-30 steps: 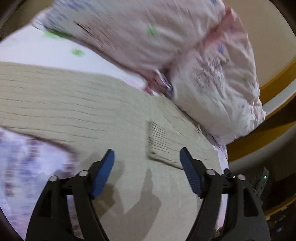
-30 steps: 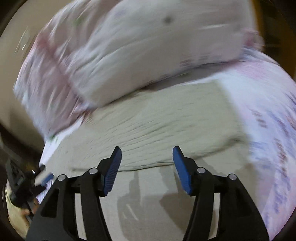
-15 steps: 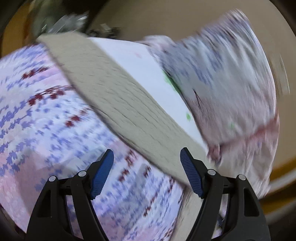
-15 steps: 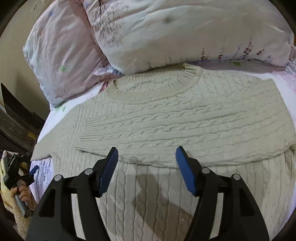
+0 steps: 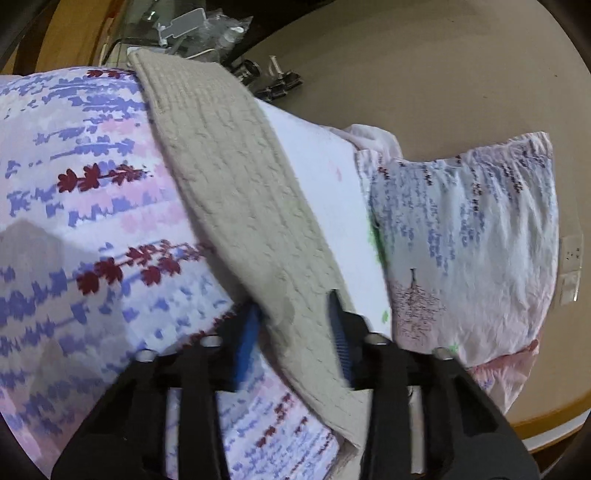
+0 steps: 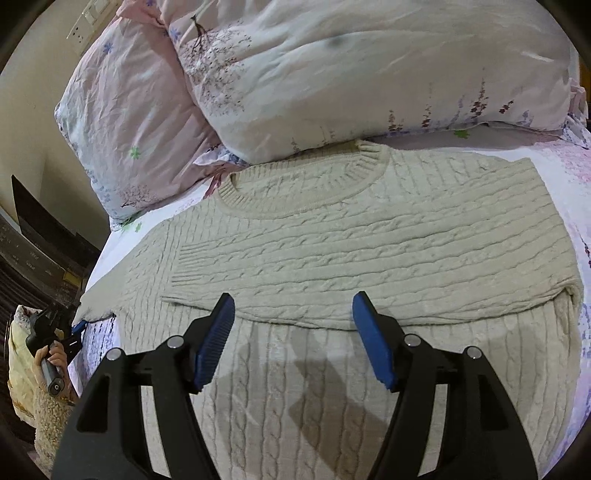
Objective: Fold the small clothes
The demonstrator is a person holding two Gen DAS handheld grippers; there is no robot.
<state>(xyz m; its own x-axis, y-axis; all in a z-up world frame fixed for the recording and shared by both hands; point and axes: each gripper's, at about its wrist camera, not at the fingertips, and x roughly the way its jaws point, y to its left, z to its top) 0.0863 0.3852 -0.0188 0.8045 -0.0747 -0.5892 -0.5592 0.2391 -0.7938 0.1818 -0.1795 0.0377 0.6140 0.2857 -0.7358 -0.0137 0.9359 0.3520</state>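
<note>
- Cream cable-knit sweater [image 6: 369,240]: lies flat on the floral bedsheet [image 6: 565,162], round neckline toward the pillows; one sleeve [image 6: 295,266] is folded across the chest, its ribbed cuff ending near the opposite side.
- Other sleeve [image 5: 236,199]: extends outward over the printed sheet [image 5: 74,206], as seen from the left wrist.
- Left gripper [image 5: 291,336]: blue pads stand on either side of this sleeve near its shoulder end, narrowed around the knit; whether they press it fully cannot be told through the blur.
- Right gripper [image 6: 291,339]: fingers spread wide, holding nothing, above the sweater's lower body.
- Two pillows [image 6: 332,66], [image 6: 125,122]: stacked beyond the neckline, the white one touching the collar.
- Wall switch plate [image 6: 88,22]: no legible writing; no brand or label readable anywhere.
</note>
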